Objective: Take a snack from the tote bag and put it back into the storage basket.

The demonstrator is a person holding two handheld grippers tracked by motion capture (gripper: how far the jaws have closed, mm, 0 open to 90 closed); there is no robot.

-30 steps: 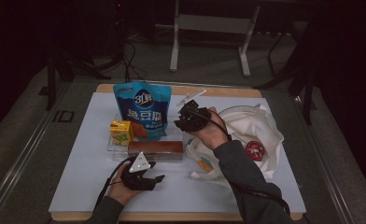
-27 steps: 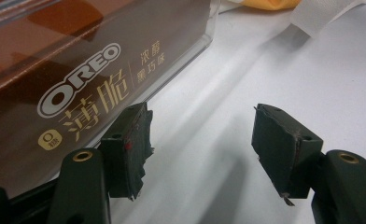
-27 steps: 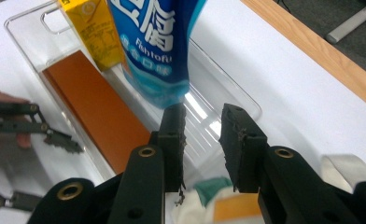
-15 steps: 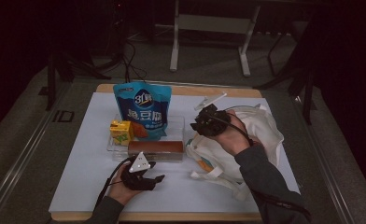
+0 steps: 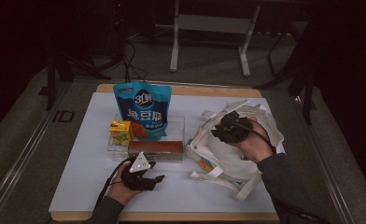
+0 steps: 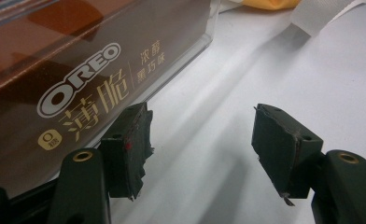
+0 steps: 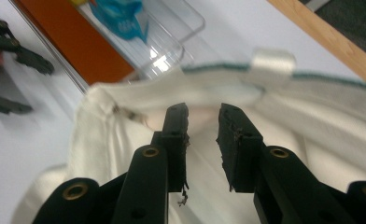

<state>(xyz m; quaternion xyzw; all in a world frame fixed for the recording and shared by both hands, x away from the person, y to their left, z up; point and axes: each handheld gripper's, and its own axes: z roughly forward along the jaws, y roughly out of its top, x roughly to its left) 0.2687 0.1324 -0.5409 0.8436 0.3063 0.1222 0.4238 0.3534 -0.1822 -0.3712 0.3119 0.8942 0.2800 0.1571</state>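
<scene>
A white tote bag (image 5: 228,158) lies open at the right of the white table. My right gripper (image 5: 221,127) hovers over its mouth. In the right gripper view the right gripper (image 7: 203,112) stands open, its jaws a narrow gap apart with nothing between them, above the bag's cloth (image 7: 125,130). My left gripper (image 5: 154,171) rests near the front edge, open and empty. In the left gripper view the left gripper (image 6: 202,121) sits just beside a brown Oreo box (image 6: 78,79). That box (image 5: 155,148) lies along the front of a clear tray (image 5: 176,123).
A blue snack pouch (image 5: 143,109) stands in the tray with a yellow juice carton (image 5: 120,131) to its left. Something orange (image 5: 202,164) shows at the bag's left edge. A bag handle loop (image 7: 272,60) lies near the table's wooden edge (image 7: 326,42).
My right gripper has moved to the right, from above the tray's right end to over the tote bag. The left gripper has stayed where it was.
</scene>
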